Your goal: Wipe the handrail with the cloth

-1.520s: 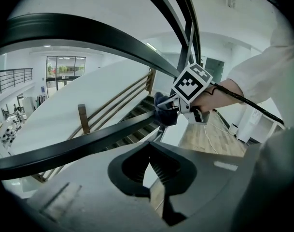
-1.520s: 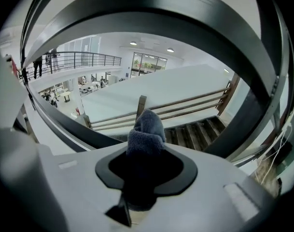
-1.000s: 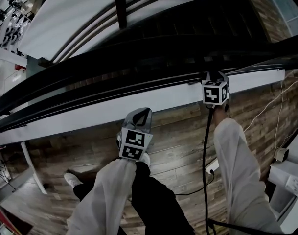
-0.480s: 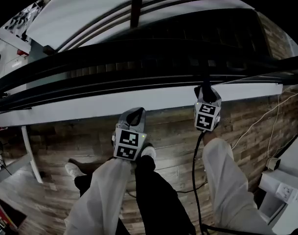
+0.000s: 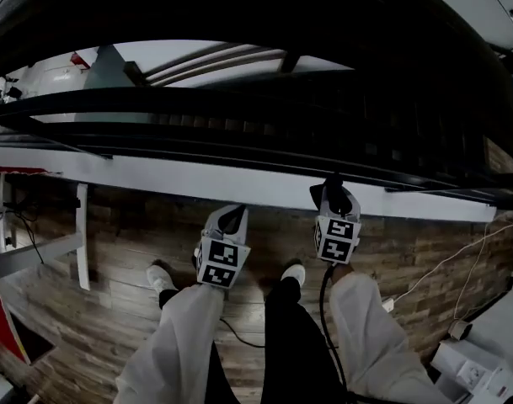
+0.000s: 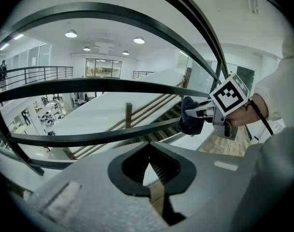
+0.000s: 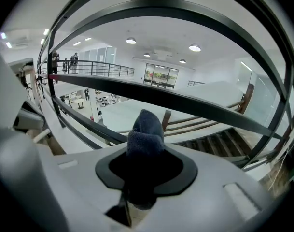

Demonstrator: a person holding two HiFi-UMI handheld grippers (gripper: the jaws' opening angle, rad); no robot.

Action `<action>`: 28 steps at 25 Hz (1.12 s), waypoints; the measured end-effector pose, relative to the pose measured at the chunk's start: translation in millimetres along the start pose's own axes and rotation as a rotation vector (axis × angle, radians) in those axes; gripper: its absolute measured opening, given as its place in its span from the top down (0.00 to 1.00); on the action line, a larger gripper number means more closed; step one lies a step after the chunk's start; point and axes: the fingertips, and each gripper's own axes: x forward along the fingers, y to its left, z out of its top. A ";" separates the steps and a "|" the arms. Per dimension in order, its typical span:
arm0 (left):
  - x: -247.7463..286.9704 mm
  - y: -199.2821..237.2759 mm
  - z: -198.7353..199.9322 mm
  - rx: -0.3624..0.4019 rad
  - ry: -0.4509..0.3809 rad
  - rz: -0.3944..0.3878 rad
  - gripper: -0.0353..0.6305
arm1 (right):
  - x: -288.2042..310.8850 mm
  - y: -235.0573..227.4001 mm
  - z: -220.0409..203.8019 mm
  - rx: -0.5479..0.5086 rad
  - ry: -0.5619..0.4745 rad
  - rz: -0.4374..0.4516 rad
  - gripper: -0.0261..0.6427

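The right tongs [image 5: 333, 199] are clenched on the cloth [image 7: 146, 129], a dark blue, fuzzy wad that stands up out of the grip at the centre of the right gripper view. The left tongs [image 6: 149, 153] are closed tip to tip with nothing between them. In the head view they sit low at the centre, over the wooden floor [image 5: 113, 301] and short of the white ledge [image 5: 197, 188] at the foot of the railing.

The handrail [image 7: 195, 105] I take to be the broad dark bar that crosses the right gripper view from upper left to lower right, and the cloth's top ends just under it, not on it. A thinner lower bar [image 7: 89, 129] passes behind the cloth. In the left gripper view the wad shows at the right of the frame, in line with one of these lower bars, but no view settles whether it is pressed on the metal or only held before it.

As to progress, the cloth is in hand and has been brought up to the railing, so that much looks done. The wiping itself cannot be judged: the bars are evenly dark along all that shows, with no streak or sheen to tell a cleaned stretch from an uncleaned one. My reading is that most, perhaps all, of the rail is left to do. The wad needs to come up onto the broad bar and run along it, while the empty tongs have no evident part in the work.
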 end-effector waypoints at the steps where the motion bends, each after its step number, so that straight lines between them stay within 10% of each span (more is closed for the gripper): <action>1: -16.3 20.5 -7.9 -0.006 0.005 0.013 0.94 | -1.5 27.3 7.0 0.016 0.003 0.014 0.81; 12: -130.2 242.1 -66.7 -0.111 0.007 0.191 0.94 | 26.7 325.7 75.4 -0.046 0.027 0.287 0.81; 28: -188.5 434.9 -182.9 -0.192 -0.026 0.276 0.94 | 93.5 587.2 79.3 -0.143 0.023 0.438 0.81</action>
